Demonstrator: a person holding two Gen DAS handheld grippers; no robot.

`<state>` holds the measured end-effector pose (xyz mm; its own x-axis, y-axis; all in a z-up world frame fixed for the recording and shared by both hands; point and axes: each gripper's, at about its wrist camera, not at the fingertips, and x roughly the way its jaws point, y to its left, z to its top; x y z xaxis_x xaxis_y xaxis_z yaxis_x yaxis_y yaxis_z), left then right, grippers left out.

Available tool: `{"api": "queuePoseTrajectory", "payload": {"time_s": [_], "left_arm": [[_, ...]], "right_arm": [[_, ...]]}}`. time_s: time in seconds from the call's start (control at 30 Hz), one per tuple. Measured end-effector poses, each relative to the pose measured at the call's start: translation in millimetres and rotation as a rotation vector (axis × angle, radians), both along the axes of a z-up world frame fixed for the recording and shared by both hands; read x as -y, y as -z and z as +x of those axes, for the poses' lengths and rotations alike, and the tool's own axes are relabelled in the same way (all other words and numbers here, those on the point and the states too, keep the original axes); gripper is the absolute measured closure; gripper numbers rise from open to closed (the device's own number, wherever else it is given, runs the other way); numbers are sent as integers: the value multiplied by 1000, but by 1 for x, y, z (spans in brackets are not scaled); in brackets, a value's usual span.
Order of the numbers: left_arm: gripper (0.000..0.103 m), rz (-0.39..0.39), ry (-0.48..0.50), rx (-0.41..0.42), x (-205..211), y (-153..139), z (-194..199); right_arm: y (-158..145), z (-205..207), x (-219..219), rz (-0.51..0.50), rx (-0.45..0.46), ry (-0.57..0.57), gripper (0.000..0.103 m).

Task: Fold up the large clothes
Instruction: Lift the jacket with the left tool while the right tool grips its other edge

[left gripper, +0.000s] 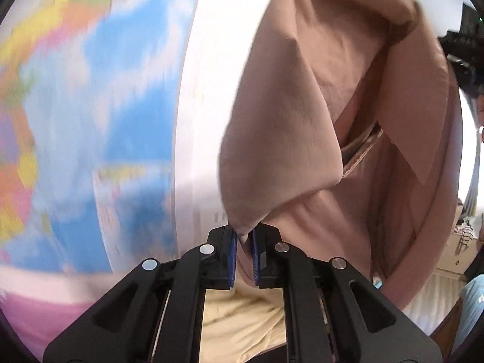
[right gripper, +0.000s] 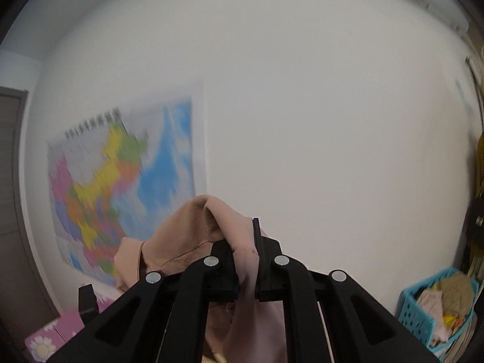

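Observation:
A large dusty-pink garment (left gripper: pixel 348 115) hangs in the air in the left wrist view, draped in big folds on the right half. My left gripper (left gripper: pixel 244 237) is shut on a corner of it, pinched between the blue pads. In the right wrist view my right gripper (right gripper: pixel 245 242) is shut on another bunched part of the same pink garment (right gripper: pixel 193 230), which spills left over the finger and hangs down between the jaws. Both grippers are raised and face a white wall.
A colourful wall map (right gripper: pixel 121 187) hangs on the white wall and shows blurred in the left wrist view (left gripper: pixel 90 106). A blue basket (right gripper: pixel 435 305) of clothes stands at the lower right. Cream fabric (left gripper: pixel 242 317) lies below. A pink flowered surface (right gripper: pixel 51 338) lies lower left. A dark door (right gripper: pixel 12 181) stands left.

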<state>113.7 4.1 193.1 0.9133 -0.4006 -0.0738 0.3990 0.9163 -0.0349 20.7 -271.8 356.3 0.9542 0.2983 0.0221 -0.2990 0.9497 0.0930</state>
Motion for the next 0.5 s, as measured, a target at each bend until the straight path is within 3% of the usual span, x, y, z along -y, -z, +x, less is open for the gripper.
{"api": "queuePoseTrajectory", "payload": {"time_s": [0.13, 0.27, 0.4, 0.5], "left_arm": [[94, -13, -12, 123, -25, -47, -59], [97, -25, -54, 210, -52, -86, -118], [98, -10, -123, 253, -89, -112, -183], [99, 28, -181, 248, -109, -107, -222]], "right_arm": [[-35, -63, 1, 8, 106, -22, 97], [-48, -105, -4, 32, 145, -96, 97], [-42, -135, -15, 80, 151, -222, 97], [-20, -145, -37, 84, 120, -333, 97]]}}
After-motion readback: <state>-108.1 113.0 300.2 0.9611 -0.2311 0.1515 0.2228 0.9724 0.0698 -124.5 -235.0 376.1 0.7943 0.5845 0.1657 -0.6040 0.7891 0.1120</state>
